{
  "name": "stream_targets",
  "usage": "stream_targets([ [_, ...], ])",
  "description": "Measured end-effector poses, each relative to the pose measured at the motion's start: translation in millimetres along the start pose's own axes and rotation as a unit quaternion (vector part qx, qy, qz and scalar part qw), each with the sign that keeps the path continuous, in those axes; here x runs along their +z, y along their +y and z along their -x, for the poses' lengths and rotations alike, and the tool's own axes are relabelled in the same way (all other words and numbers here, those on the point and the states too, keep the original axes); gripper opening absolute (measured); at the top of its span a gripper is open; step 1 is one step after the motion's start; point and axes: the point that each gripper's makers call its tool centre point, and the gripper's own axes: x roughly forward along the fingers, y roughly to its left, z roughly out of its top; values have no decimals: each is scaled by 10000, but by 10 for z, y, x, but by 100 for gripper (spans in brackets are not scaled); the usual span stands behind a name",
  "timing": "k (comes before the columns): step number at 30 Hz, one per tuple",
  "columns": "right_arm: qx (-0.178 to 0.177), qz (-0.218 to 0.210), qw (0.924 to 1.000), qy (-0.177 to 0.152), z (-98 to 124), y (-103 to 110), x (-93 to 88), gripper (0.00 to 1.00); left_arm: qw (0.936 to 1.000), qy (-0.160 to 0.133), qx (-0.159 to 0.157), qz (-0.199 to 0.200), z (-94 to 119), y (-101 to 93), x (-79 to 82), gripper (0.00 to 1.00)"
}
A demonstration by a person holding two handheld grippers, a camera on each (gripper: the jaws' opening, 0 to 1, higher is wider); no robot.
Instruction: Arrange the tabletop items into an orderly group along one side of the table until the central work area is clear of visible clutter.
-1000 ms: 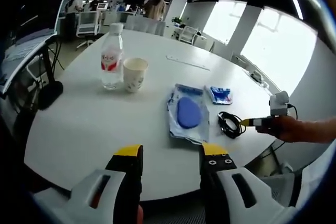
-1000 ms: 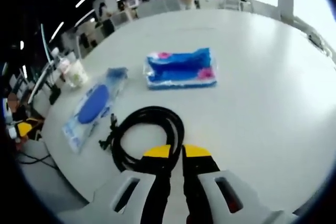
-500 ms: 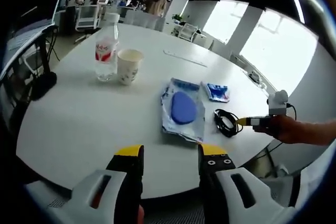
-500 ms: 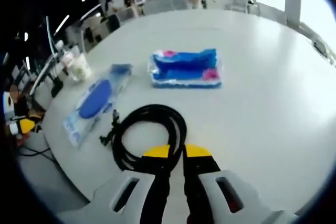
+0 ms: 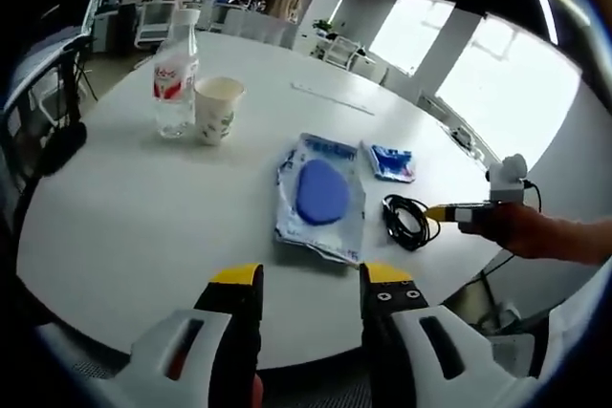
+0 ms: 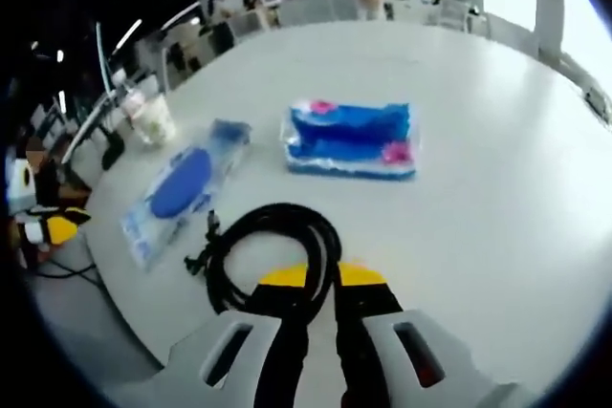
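Coiled black cable [image 6: 273, 253] sits near the white surface's [image 6: 497, 198] edge, pinched in the right claw [image 6: 308, 276]. Left claw [image 5: 304, 276] hangs wide apart over the rim, before the blue-pad packet [image 5: 319, 196], bottle [image 5: 173, 78] and paper cup [image 5: 216, 110].

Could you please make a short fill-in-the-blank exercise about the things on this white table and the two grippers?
1. The paper cup stands next to the water ____.
2. The right gripper has its jaws shut on the coiled black ____.
3. The jaws of the left gripper are ____ and hold nothing.
4. The oval inside the clear packet is ____ in colour.

Missing words: bottle; cable; open; blue
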Motion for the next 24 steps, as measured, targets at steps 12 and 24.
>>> stream_targets([
  [12,187,417,9988,-174,-69,72,379,5,9996,80,-180,180,-196,-144,-36,40],
  [24,636,935,9934,-213,-321,446,742,6,9990,66,-385,209,-262,-265,-54,28],
])
